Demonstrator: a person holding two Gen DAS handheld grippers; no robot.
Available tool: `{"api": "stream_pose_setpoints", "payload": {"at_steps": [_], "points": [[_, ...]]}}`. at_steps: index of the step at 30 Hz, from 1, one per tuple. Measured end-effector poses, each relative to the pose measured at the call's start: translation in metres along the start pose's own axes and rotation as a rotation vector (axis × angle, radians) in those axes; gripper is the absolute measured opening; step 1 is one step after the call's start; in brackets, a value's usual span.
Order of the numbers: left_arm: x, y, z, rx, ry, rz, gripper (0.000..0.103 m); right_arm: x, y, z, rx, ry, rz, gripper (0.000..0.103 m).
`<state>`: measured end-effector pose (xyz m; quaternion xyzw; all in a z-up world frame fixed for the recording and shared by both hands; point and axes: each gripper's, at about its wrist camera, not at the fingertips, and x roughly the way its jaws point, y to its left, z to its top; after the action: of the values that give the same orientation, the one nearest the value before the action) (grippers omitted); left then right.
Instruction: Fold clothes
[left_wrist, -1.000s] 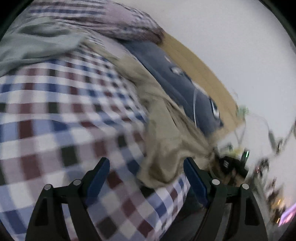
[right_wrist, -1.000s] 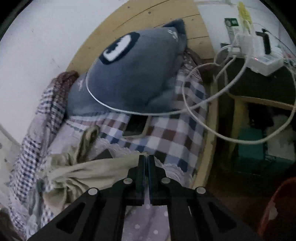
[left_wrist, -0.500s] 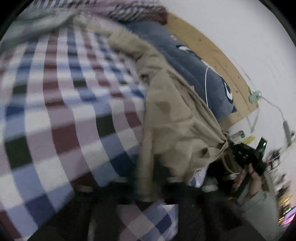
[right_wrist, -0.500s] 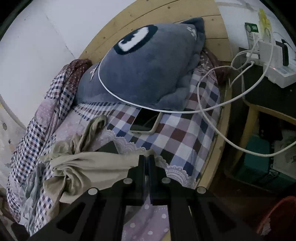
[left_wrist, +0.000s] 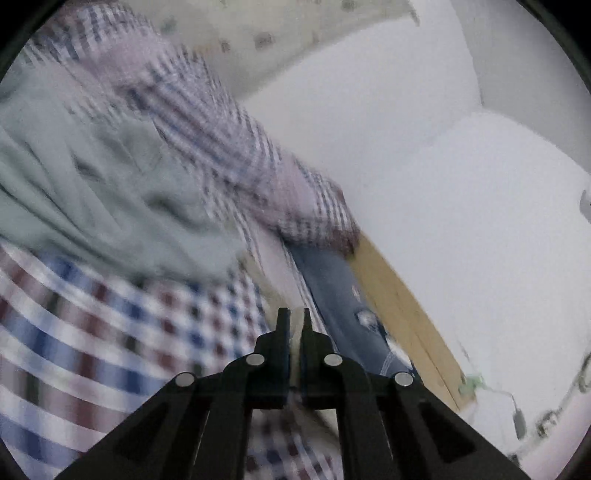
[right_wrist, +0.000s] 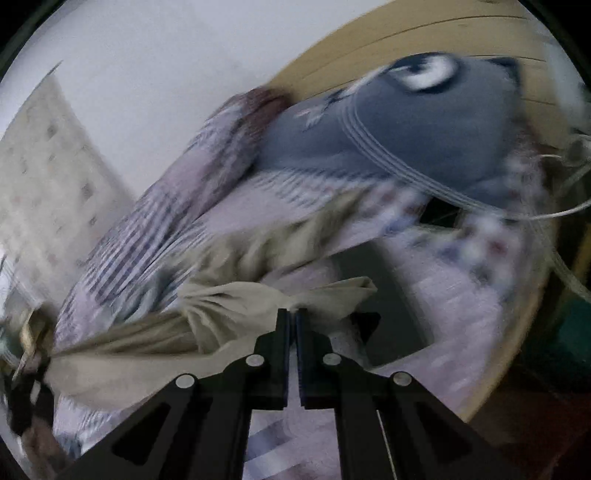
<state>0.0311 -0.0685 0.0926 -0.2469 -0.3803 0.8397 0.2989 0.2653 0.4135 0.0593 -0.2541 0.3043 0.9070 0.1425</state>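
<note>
Both claws clamped tight on the beige garment (right_wrist: 229, 306) – right claw (right_wrist: 291, 317), left claw (left_wrist: 293, 321) – cloth stretched btwn them above the bed (left_wrist: 110, 332).

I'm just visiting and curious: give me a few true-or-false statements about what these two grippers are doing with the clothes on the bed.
1. The right gripper is shut on the beige garment. True.
2. The left gripper is wide open. False: its fingers are closed together, with something pale between them.
3. A grey-blue plush pillow lies by the wooden headboard. True.
4. The bedsheet is plain white. False: it is checked blue, red and white.
</note>
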Motion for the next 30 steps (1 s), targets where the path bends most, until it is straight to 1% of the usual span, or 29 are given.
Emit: {"api": "stream_pose_setpoints", "payload": {"at_steps": [3, 4, 6, 8, 9, 11, 12, 13, 14, 15, 18, 20, 21, 22, 23, 24, 25, 26, 27, 28, 30], "points": [[-0.059, 0.01, 0.023, 0.017, -0.137, 0.072, 0.002, 0.003, 0.057, -0.042, -0.078, 0.094, 0.11, 0.002], [-0.081, 0.013, 0.028, 0.027, -0.181, 0.096, 0.0, 0.003, 0.071, -0.056, -0.099, 0.128, 0.138, 0.002], [-0.128, 0.018, 0.035, 0.044, -0.269, 0.144, 0.0, 0.003, 0.095, -0.085, -0.135, 0.201, 0.183, 0.002], [-0.172, 0.032, 0.036, 0.05, -0.292, 0.173, 0.0, 0.002, 0.111, -0.11, -0.166, 0.268, 0.208, 0.002], [-0.185, 0.044, 0.031, 0.035, -0.279, 0.201, 0.0, 0.001, 0.117, -0.122, -0.186, 0.301, 0.214, 0.002], [-0.205, 0.076, 0.018, -0.055, -0.218, 0.254, 0.0, -0.001, 0.125, -0.139, -0.224, 0.35, 0.205, 0.002], [-0.213, 0.09, 0.014, -0.104, -0.189, 0.266, 0.0, -0.004, 0.126, -0.144, -0.236, 0.362, 0.193, 0.002], [-0.216, 0.1, 0.013, -0.145, -0.17, 0.25, 0.0, -0.009, 0.124, -0.147, -0.24, 0.361, 0.179, 0.002], [-0.219, 0.103, 0.013, -0.146, -0.165, 0.246, 0.0, -0.016, 0.119, -0.146, -0.234, 0.348, 0.162, 0.002], [-0.22, 0.103, 0.013, -0.12, -0.163, 0.264, 0.0, -0.023, 0.114, -0.146, -0.227, 0.334, 0.145, 0.002], [-0.207, 0.105, 0.013, -0.076, -0.08, 0.285, 0.001, -0.042, 0.092, -0.14, -0.19, 0.296, 0.091, 0.001], [-0.193, 0.107, 0.009, -0.069, -0.012, 0.315, 0.008, -0.047, 0.073, -0.133, -0.158, 0.298, 0.07, 0.001], [-0.184, 0.109, 0.007, -0.067, 0.023, 0.327, 0.013, -0.047, 0.067, -0.132, -0.137, 0.298, 0.073, 0.005], [-0.173, 0.11, 0.005, -0.065, 0.057, 0.325, 0.016, -0.046, 0.063, -0.13, -0.113, 0.295, 0.091, 0.005], [-0.163, 0.109, 0.003, -0.057, 0.093, 0.313, 0.021, -0.044, 0.06, -0.128, -0.096, 0.291, 0.109, 0.005], [-0.154, 0.106, 0.0, -0.042, 0.122, 0.304, 0.029, -0.042, 0.058, -0.127, -0.083, 0.285, 0.122, 0.009], [-0.145, 0.103, -0.003, -0.025, 0.149, 0.296, 0.041, -0.04, 0.057, -0.127, -0.079, 0.276, 0.127, 0.014], [-0.137, 0.101, -0.006, -0.004, 0.172, 0.292, 0.048, -0.037, 0.056, -0.126, -0.074, 0.266, 0.135, 0.028], [-0.13, 0.099, -0.009, 0.015, 0.193, 0.29, 0.061, -0.034, 0.054, -0.125, -0.064, 0.26, 0.146, 0.043], [-0.122, 0.098, -0.012, 0.033, 0.218, 0.29, 0.066, -0.03, 0.052, -0.125, -0.05, 0.263, 0.153, 0.045], [-0.107, 0.096, -0.019, 0.052, 0.262, 0.292, 0.066, -0.019, 0.047, -0.124, -0.012, 0.276, 0.16, 0.046]]}}
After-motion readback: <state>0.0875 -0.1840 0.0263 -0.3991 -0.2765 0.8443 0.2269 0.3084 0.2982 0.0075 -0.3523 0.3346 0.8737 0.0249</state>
